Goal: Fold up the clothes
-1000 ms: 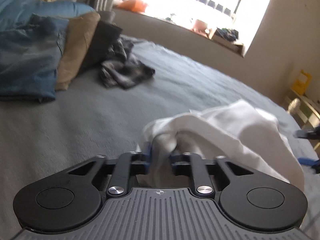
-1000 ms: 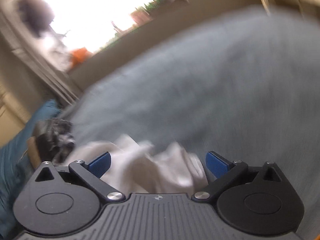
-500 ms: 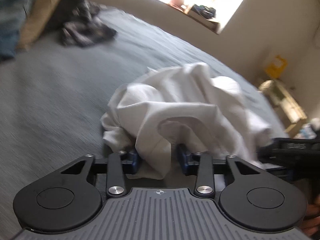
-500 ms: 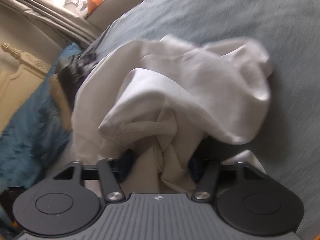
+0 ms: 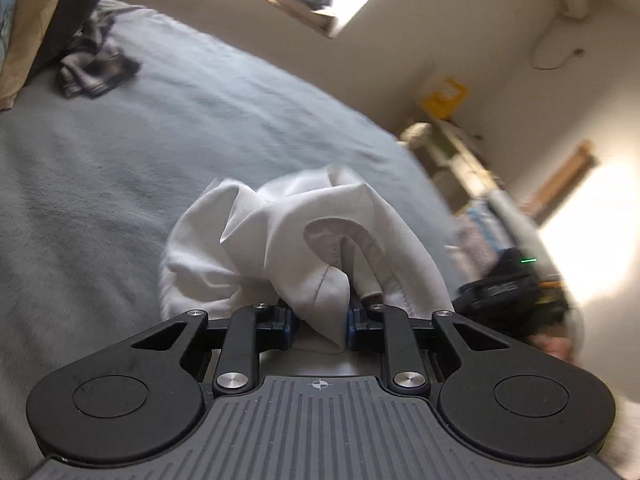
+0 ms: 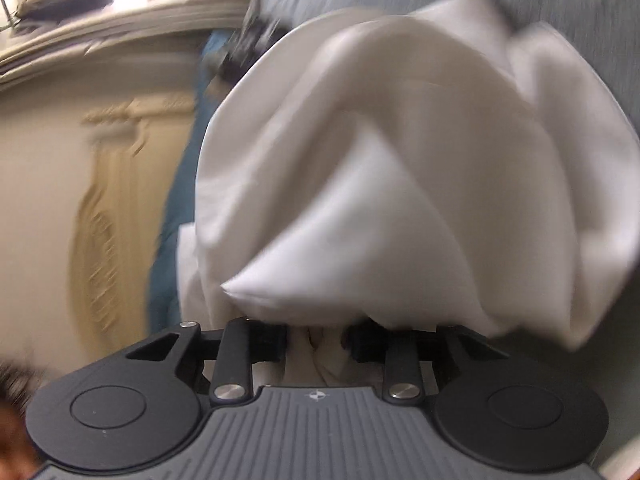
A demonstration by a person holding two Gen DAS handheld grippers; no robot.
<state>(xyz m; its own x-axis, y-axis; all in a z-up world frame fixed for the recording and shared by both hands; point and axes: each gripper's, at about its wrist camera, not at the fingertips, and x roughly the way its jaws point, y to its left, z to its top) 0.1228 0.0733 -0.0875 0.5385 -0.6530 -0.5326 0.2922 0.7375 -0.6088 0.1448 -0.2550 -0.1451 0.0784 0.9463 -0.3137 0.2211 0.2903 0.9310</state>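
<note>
A crumpled white garment [image 5: 304, 240] hangs bunched over the grey bed cover [image 5: 120, 152]. My left gripper [image 5: 319, 322] is shut on a fold of it, cloth pinched between the blue pads. In the right wrist view the same white garment [image 6: 420, 168] fills most of the picture, blurred and lifted. My right gripper [image 6: 314, 340] is shut on another part of the cloth, which covers the fingertips. At the right edge of the left wrist view the other gripper's dark body [image 5: 508, 292] shows, blurred.
A dark patterned garment [image 5: 94, 66] lies by a tan pillow [image 5: 28, 32] at the bed's far left. Shelves with clutter [image 5: 460, 160] stand past the bed's right edge. A carved cream headboard [image 6: 108, 200] and blue bedding [image 6: 176, 208] sit at left.
My right gripper went from open to shut on the white garment. Both grippers lifted the cloth, and both views swung round; the left view now faces the room's corner.
</note>
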